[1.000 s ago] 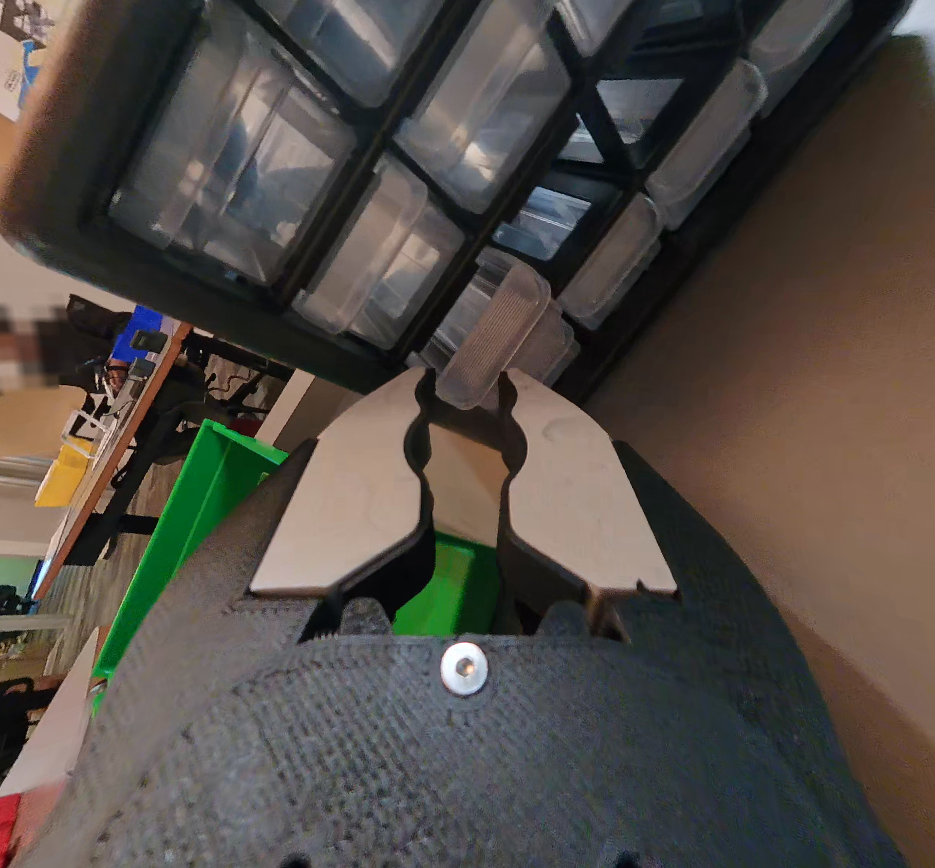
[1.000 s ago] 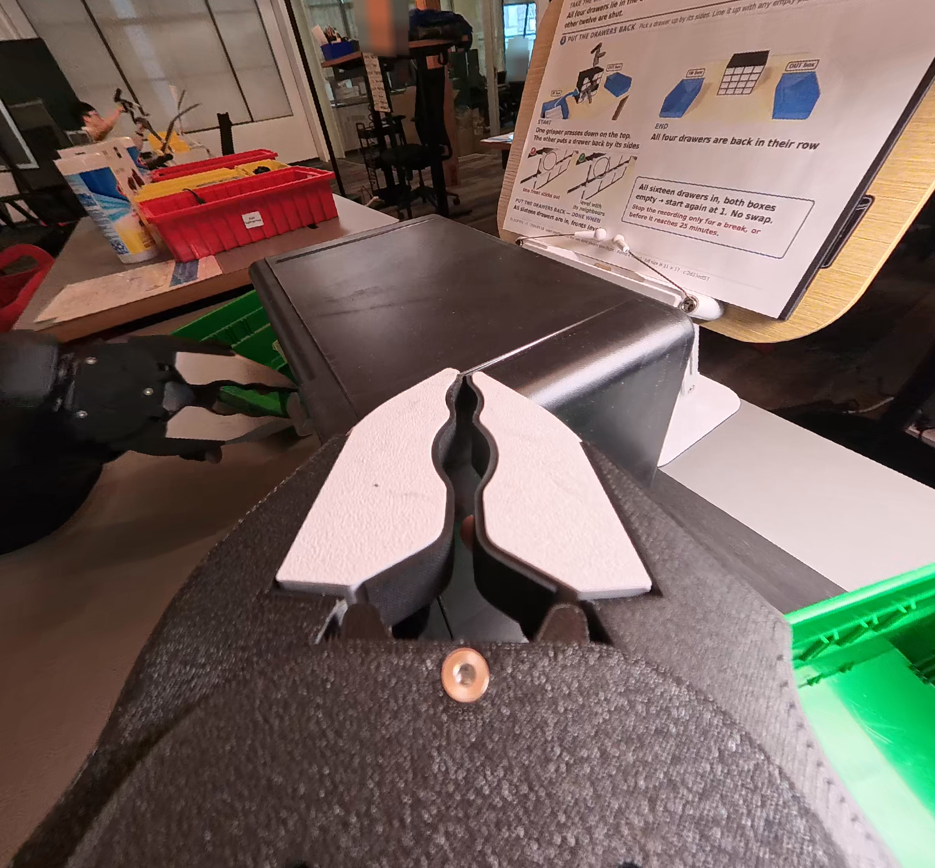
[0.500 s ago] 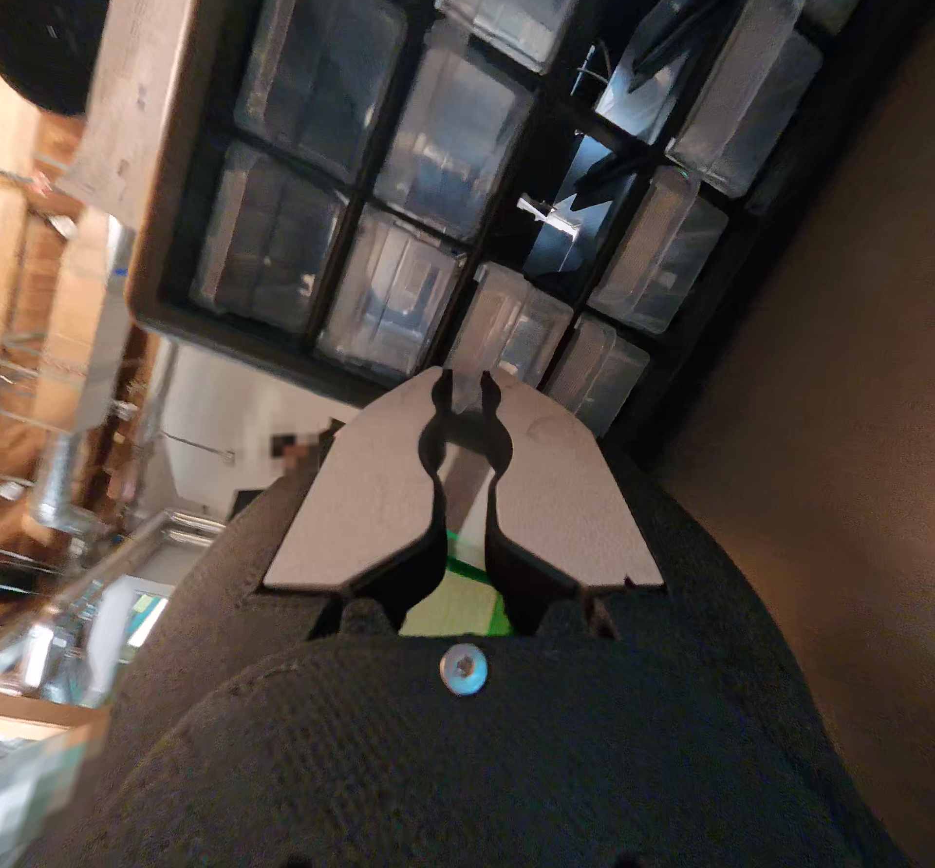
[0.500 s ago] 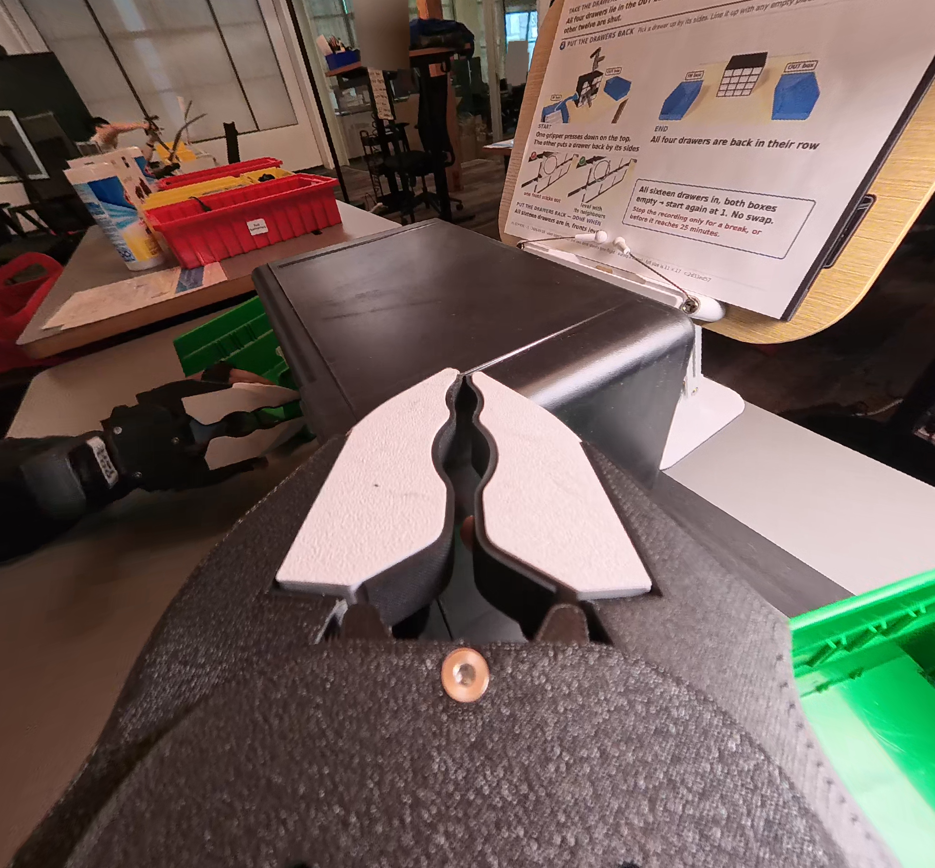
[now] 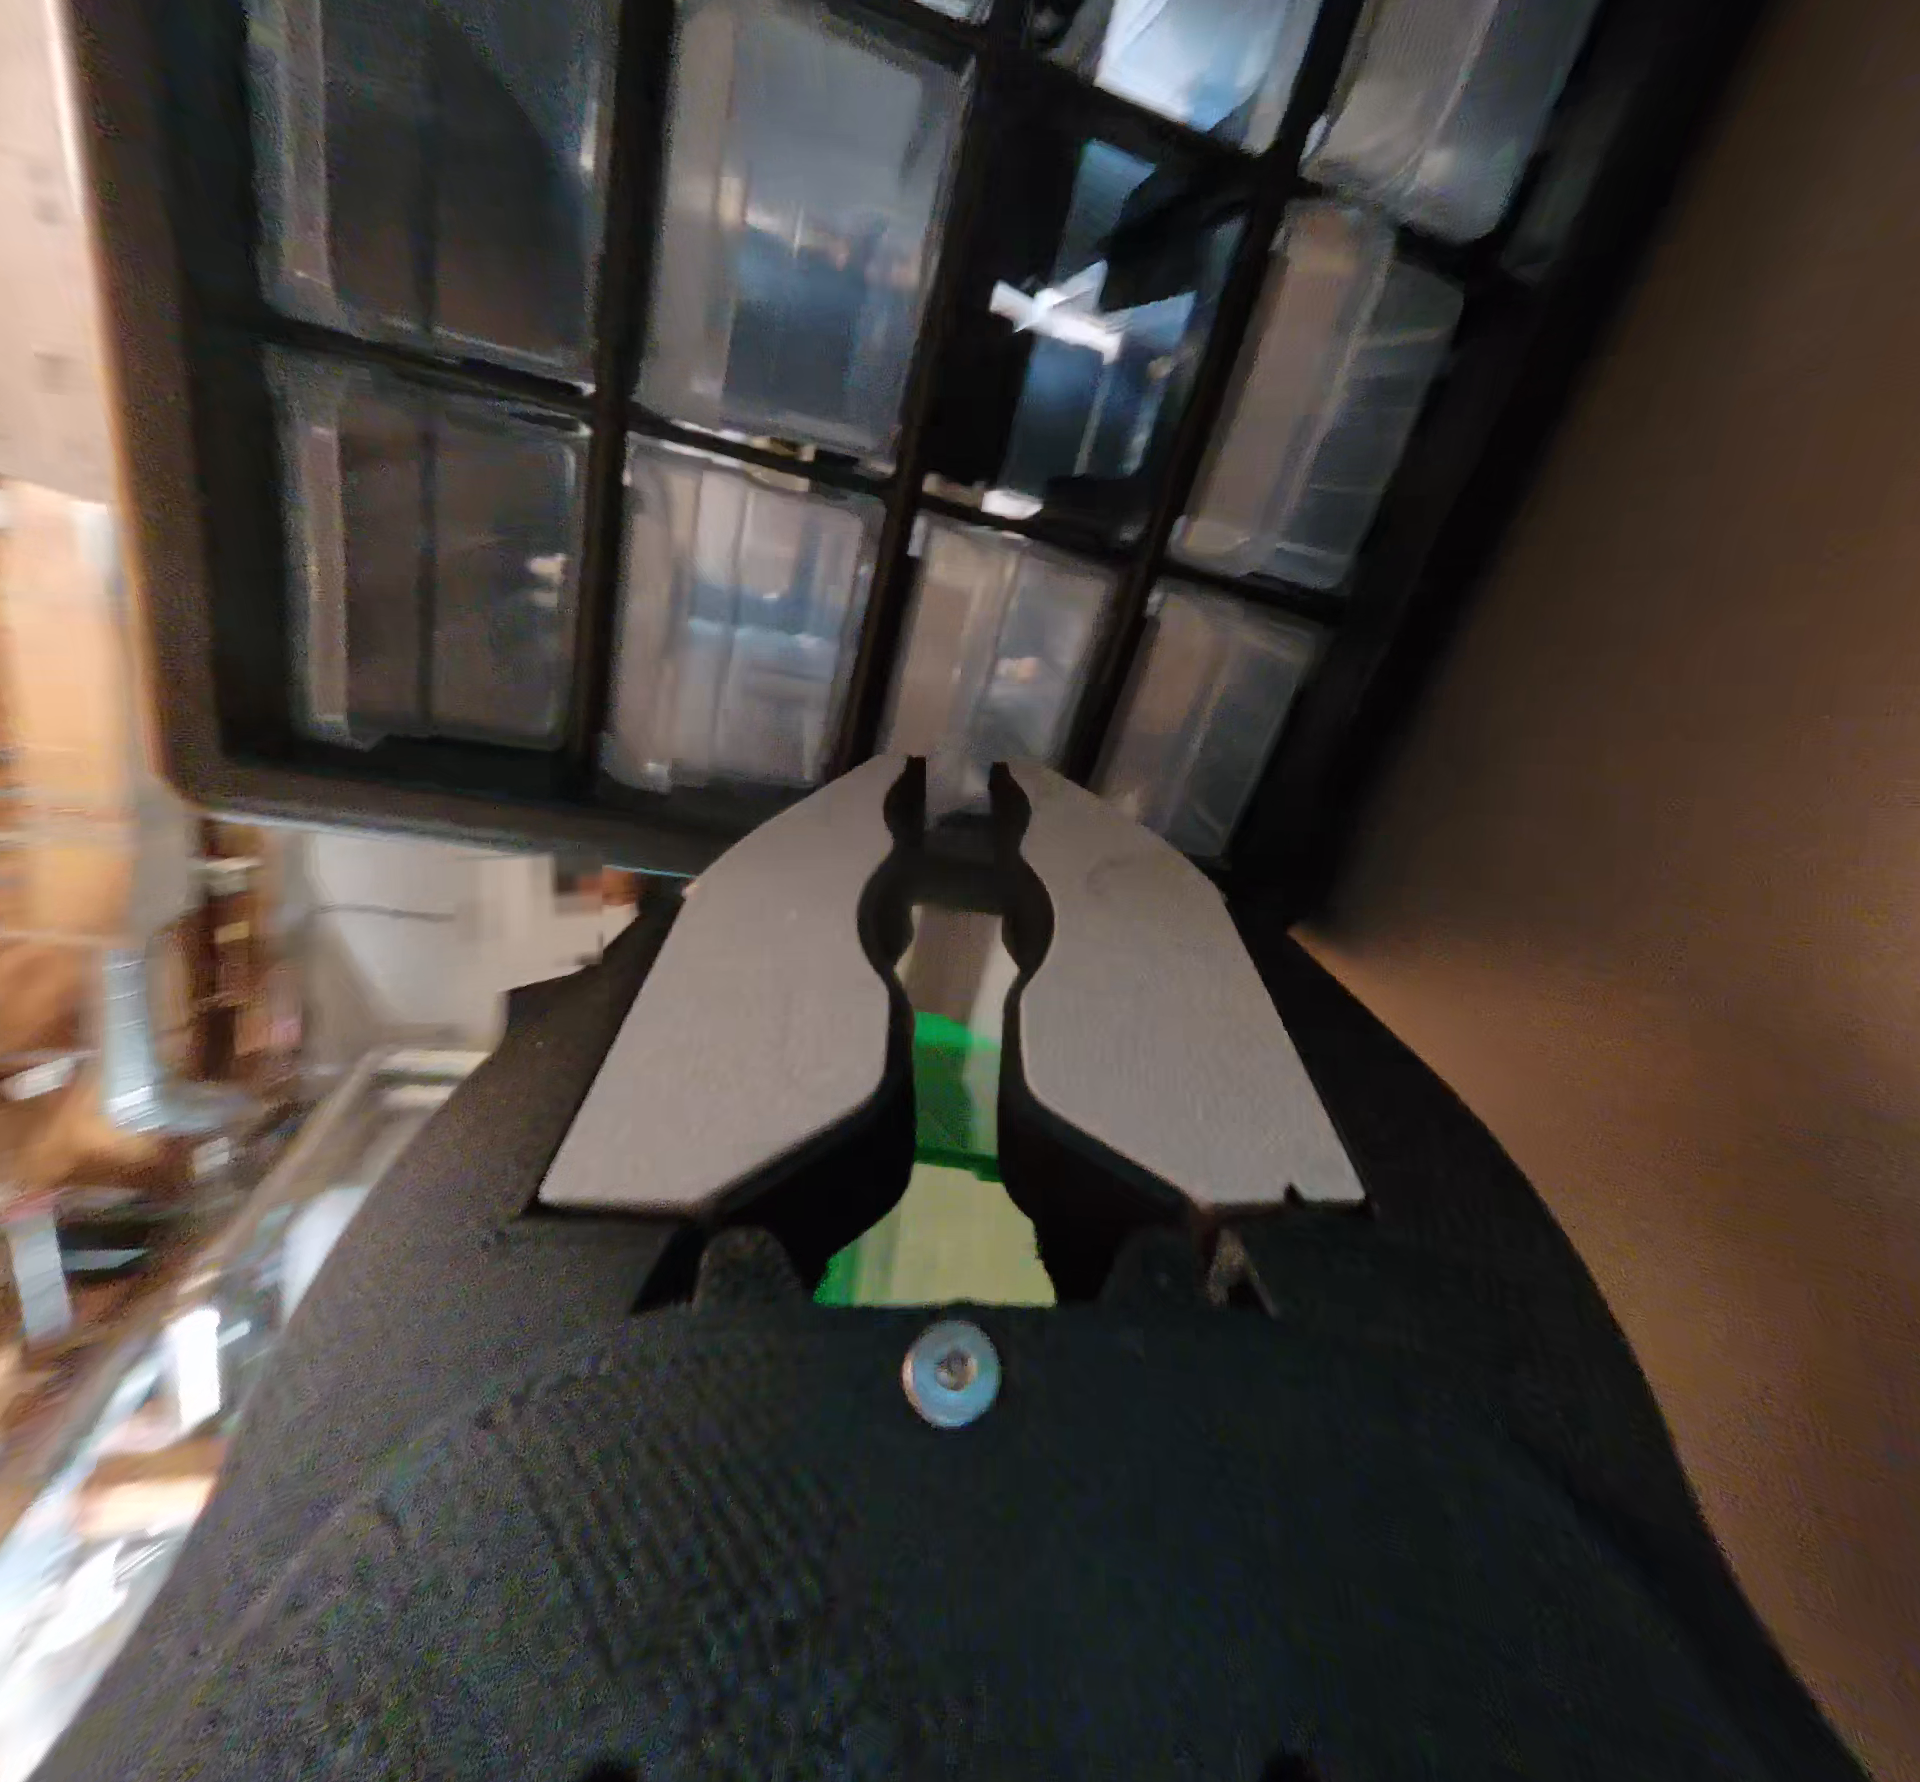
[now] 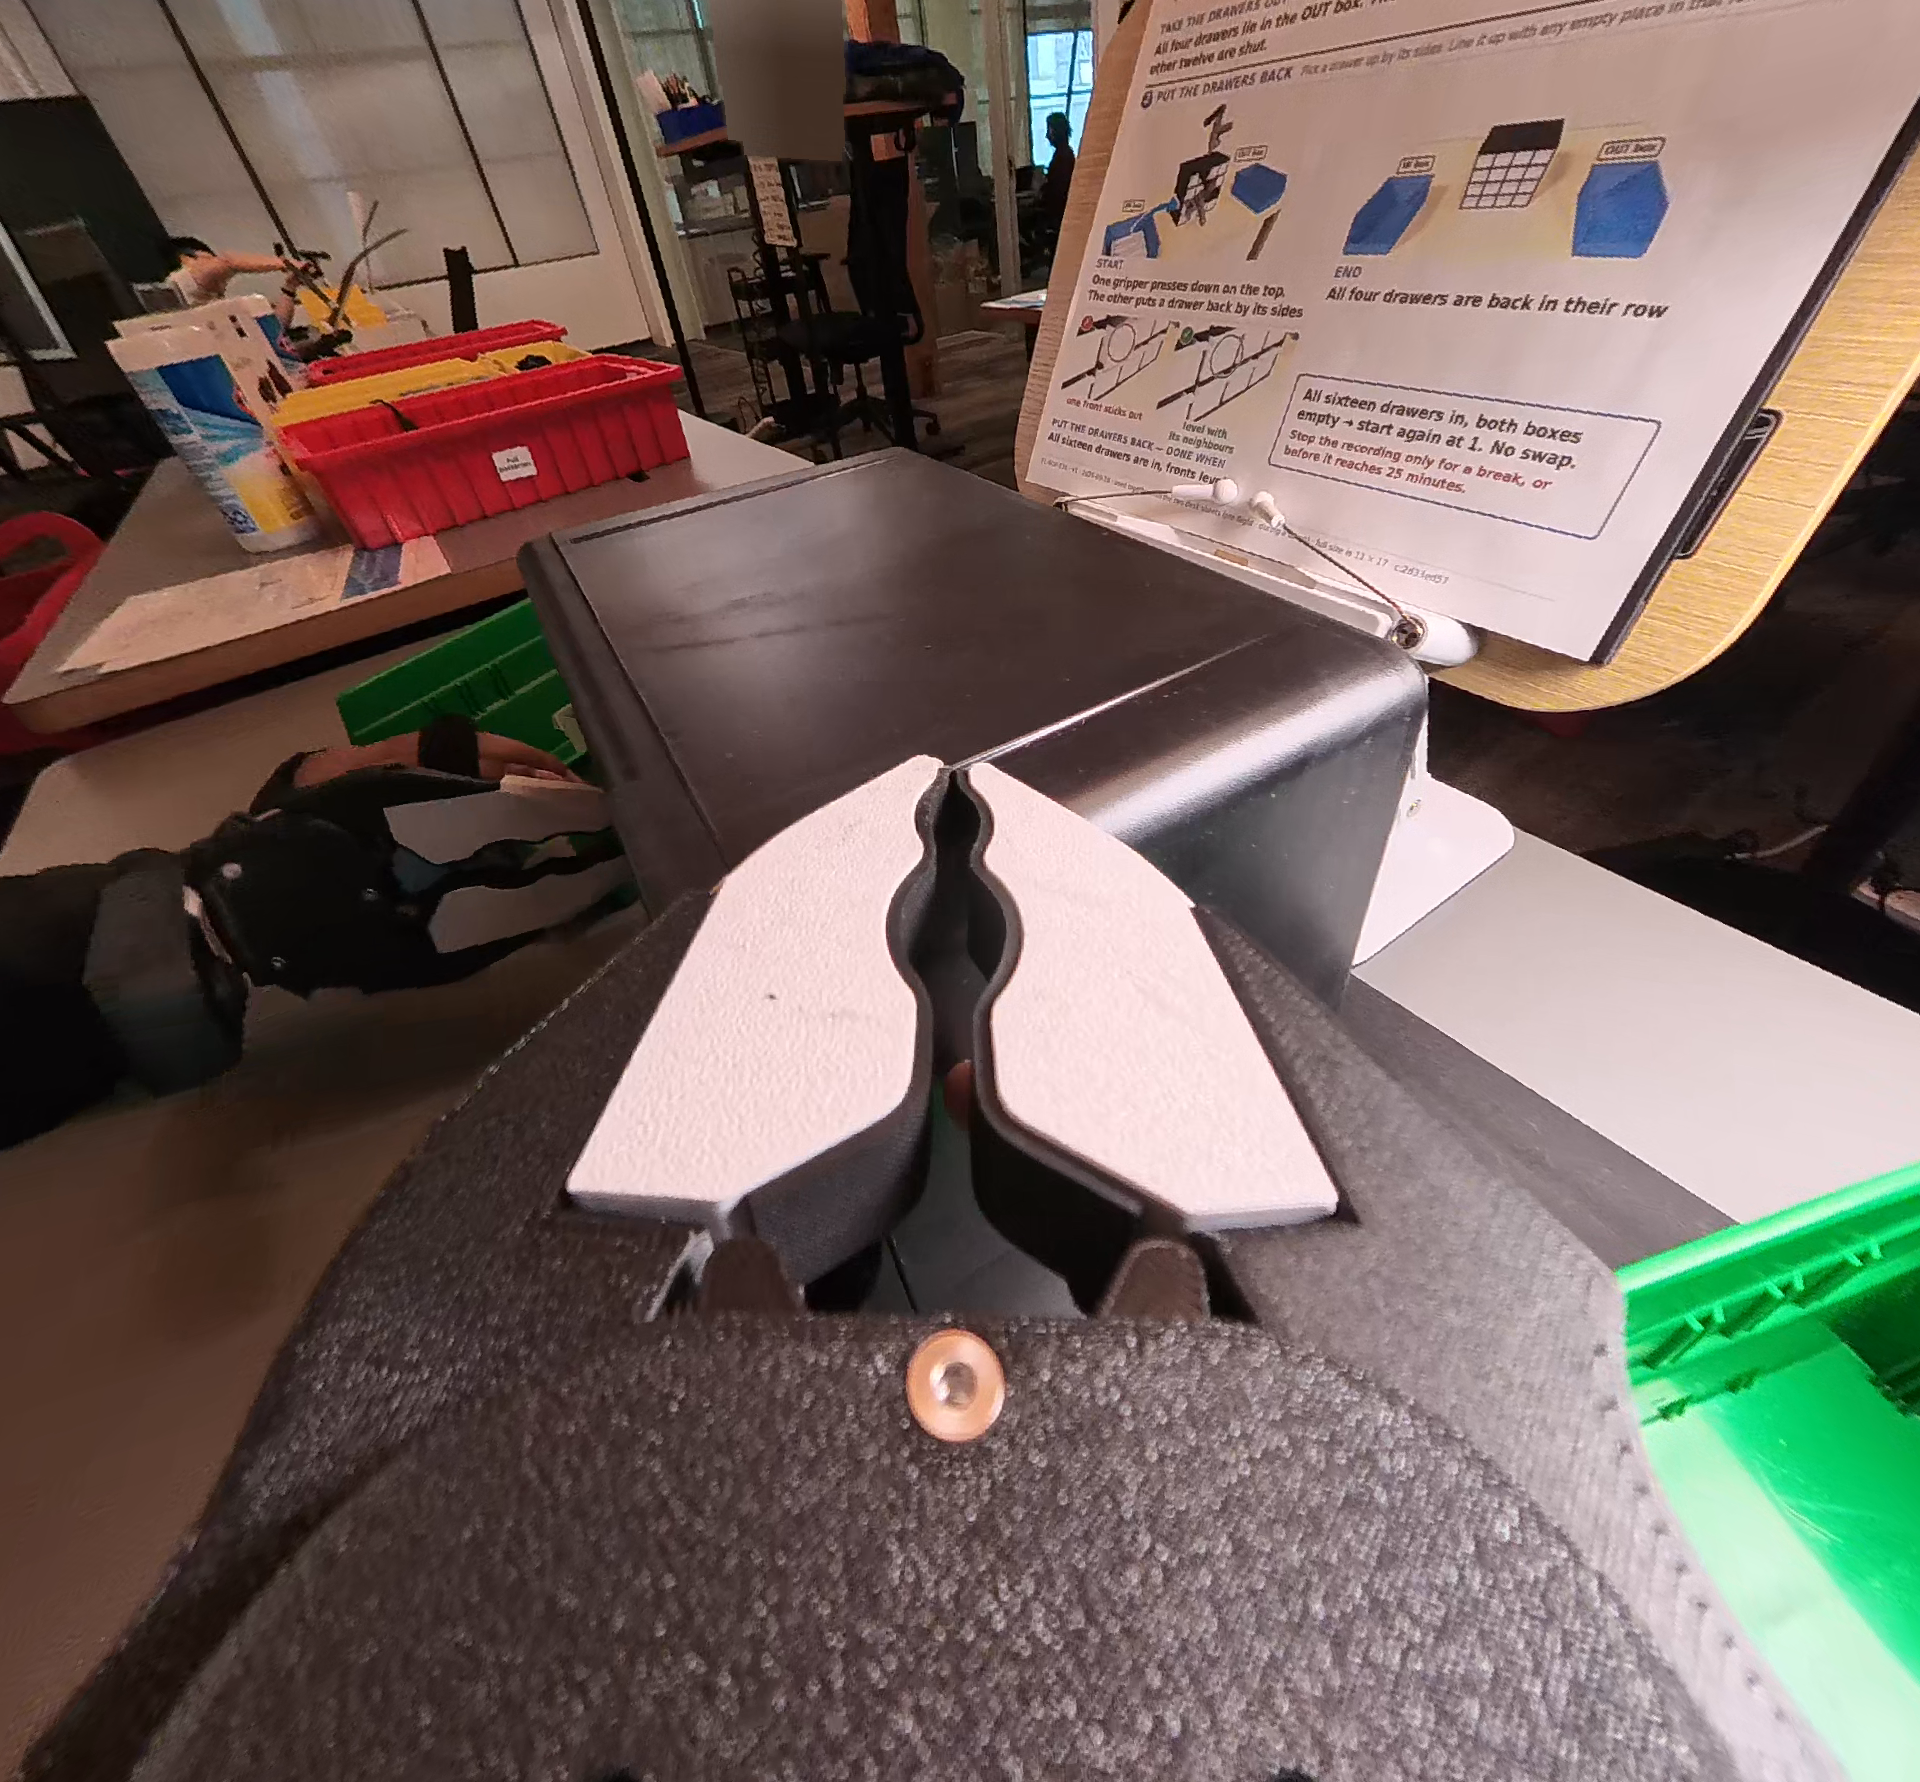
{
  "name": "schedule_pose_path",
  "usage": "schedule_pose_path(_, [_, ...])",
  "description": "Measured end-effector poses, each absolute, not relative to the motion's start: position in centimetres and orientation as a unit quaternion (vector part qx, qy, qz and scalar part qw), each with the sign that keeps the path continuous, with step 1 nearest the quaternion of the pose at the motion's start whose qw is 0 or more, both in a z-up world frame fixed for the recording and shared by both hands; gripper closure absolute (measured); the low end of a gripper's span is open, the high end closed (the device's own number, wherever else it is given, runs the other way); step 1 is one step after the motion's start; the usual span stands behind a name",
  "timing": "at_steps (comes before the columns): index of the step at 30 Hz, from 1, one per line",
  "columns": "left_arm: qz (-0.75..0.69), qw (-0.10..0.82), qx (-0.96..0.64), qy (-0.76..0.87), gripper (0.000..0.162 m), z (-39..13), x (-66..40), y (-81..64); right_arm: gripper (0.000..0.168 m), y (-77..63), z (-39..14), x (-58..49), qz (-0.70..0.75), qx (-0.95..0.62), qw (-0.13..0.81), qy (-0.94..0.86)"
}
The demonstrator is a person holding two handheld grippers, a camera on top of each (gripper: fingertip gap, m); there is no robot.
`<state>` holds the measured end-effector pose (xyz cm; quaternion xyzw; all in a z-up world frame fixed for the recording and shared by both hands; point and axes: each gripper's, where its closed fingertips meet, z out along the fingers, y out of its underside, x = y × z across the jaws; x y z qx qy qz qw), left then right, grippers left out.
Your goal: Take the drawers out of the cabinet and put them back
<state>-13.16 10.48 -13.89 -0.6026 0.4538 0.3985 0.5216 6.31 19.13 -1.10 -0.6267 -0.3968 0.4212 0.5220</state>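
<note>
- Two grippers are at work on one black cabinet (image 6: pixel 935 610).
- The left gripper (image 5: pixel 954 787) points straight at the cabinet front. It is the nearer one to the drawers.
- A clear drawer (image 5: pixel 997 652) in the outer row sits right ahead of its tips, very close. It looks pushed in, level with the ones beside it.
- Its jaws are a little apart, with nothing between them.
- One slot (image 5: pixel 1101 330) farther in looks dark and empty, so a drawer may belong there.
- The right gripper (image 6: pixel 951 776) rests on the cabinet top, jaws closed with nothing in them. I think it holds the cabinet steady.
- A green bin (image 6: pixel 1787 1420) sits to its right.
</note>
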Motion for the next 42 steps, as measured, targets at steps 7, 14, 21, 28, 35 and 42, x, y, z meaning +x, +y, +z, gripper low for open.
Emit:
schedule_pose_path(7, [0.182, 0.623, -0.664, 0.371, 0.160, -8.3, -15.2, 7.4, 0.168, 19.2, -1.2, 6.3, 0.402, -0.637, 0.519, -0.404])
schedule_pose_path(14, [0.145, 0.457, -0.833, 0.278, 0.150, -8.4, -28.5, 7.5, 0.168, 19.1, -1.2, 6.3, 0.399, -0.645, 0.511, -0.404])
schedule_pose_path(21, [0.204, 0.104, -0.874, 0.428, 0.131, -16.3, -36.8, 5.1, 0.168, 19.1, -1.2, 6.3, 0.403, -0.644, 0.510, -0.402])
schedule_pose_path(28, [0.260, -0.104, -0.764, 0.580, 0.124, -18.1, -39.4, 3.3, 0.168, 19.1, -1.2, 6.3, 0.422, -0.639, 0.504, -0.399])
schedule_pose_path(35, [0.325, -0.190, -0.601, 0.705, 0.118, -19.8, -41.2, 4.9, 0.168, 19.0, -1.2, 6.4, 0.424, -0.637, 0.503, -0.401])
schedule_pose_path(42, [0.270, -0.183, -0.569, 0.755, 0.130, -21.5, -40.8, 4.3, 0.168, 18.9, -1.2, 6.5, 0.432, -0.632, 0.499, -0.405])
